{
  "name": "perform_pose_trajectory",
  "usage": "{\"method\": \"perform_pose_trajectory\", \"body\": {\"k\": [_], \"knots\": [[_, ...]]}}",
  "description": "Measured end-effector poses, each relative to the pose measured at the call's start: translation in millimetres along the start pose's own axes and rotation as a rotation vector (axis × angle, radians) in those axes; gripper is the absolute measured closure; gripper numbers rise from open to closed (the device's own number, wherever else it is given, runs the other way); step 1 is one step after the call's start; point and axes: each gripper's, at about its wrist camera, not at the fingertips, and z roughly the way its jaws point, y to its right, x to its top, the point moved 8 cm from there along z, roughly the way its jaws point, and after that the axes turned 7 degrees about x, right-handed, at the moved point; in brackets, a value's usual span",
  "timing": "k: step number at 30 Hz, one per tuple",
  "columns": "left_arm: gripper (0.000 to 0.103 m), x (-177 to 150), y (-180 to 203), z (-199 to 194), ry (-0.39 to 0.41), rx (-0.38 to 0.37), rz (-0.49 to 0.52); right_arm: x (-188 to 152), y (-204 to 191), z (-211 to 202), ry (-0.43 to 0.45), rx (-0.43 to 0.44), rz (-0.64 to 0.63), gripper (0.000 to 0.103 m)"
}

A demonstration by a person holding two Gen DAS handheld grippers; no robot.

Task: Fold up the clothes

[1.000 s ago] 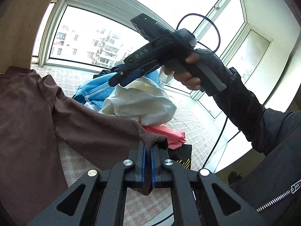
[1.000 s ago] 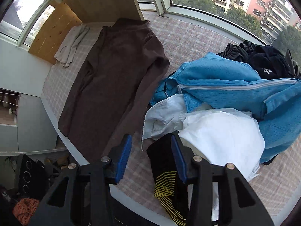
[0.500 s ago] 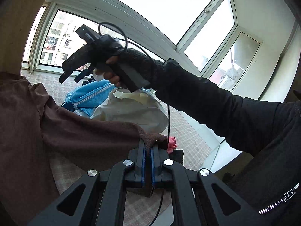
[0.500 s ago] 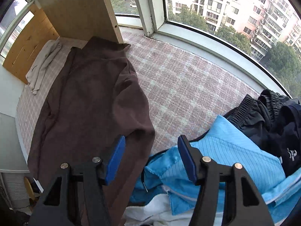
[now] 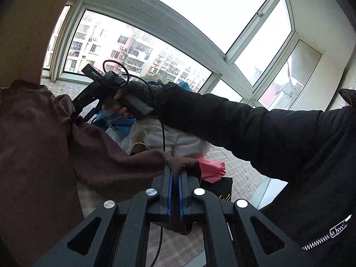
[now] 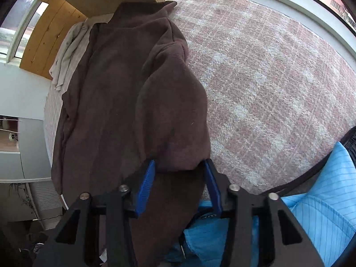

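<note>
**Inspector A:** What is recorded for the left gripper (image 5: 175,178)?

**Inspector B:** Its fingers are found clenched, low in the middle of the left wrist view. The cuff end of the brown garment (image 6: 115,89) is pinched between the blue pads. A tuft of it is seen above the fingertips, and a short end is seen hanging below them. From there the sleeve is drawn off to the left of the frame, towards the body of the garment.

**Inspector A:** And the right gripper (image 6: 179,175)?

**Inspector B:** It is pointed steeply down, and its jaws have just been closing. In the right wrist view a bunched fold of the same garment is held between the fingers (image 6: 145,179). The gap is filled by that fold, and both pads are met by it. A grasp on the fold is therefore entered.

**Inspector A:** Where is the garment laid?

**Inspector B:** It is spread lengthwise on the checked cover (image 6: 267,66), from the lower middle to the upper left of that view. A beige cloth (image 6: 69,51) is noted just beside its far left edge, and a blue garment (image 6: 322,189) at the lower right. In the left wrist view, a white garment (image 5: 178,138) and a pink garment (image 5: 211,171) are noted behind the clenched fingers.
</note>
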Motion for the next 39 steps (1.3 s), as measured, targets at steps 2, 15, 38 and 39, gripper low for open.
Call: {"method": "perform_pose_trajectory", "body": {"k": [2,15,38,39], "knots": [[0.1,-4.3,6.5,6.5,-0.04,0.016,0.04,0.8,-2.3,-6.0,0.008,-0.037,-0.005,0.095],[0.099,-35.1,89.2,66.3,-0.235,0.014,0.39,29.0,-4.9,-96.0,0.134,-0.365,-0.073,0.092],[0.099,6.4,114.4,125.0,-0.181,-0.122,0.278,-18.6,-25.6,-79.8,-0.011,-0.674,-0.263,0.101],[0.099,2.2,116.4,132.8,-0.206,-0.133,0.266,-24.4,-22.4,-75.2,-0.033,-0.647,-0.244,0.1]]}}
